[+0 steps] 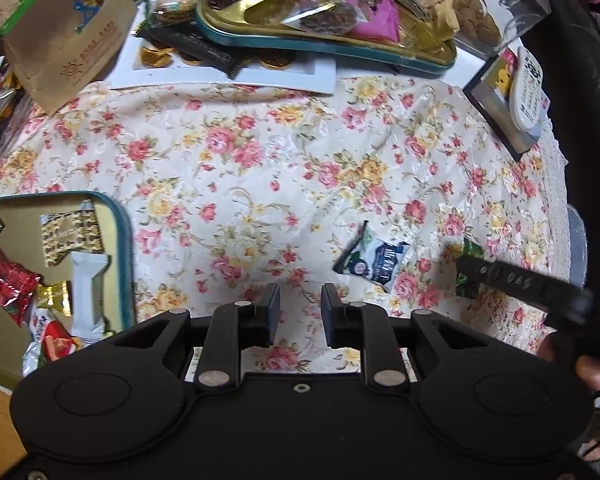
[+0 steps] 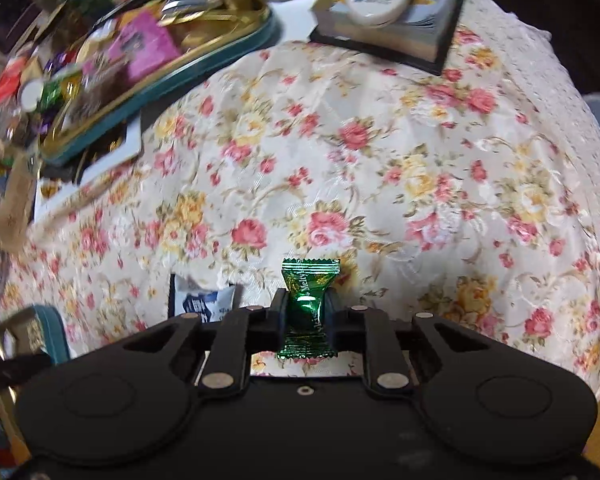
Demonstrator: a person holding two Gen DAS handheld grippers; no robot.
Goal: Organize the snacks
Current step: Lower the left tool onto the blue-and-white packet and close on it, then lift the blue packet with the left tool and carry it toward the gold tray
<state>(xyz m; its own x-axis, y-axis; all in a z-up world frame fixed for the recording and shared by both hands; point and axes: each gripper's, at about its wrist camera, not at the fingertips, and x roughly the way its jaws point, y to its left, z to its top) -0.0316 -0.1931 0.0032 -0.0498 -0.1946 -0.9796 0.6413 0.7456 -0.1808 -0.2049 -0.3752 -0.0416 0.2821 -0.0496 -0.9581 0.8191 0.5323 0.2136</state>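
A green foil candy sits pinched at its waist in the right gripper — clenched on it, above the floral tabletop. Just left of it a blue-and-white packet lies on the cloth. The left gripper hangs nearly closed with nothing between its pads, beside a teal-rimmed tin that holds wrapped sweets.

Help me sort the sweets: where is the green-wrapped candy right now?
In the right wrist view, the green candy is pinched in the right gripper, above the floral tablecloth, with the blue-and-white packet to its left.
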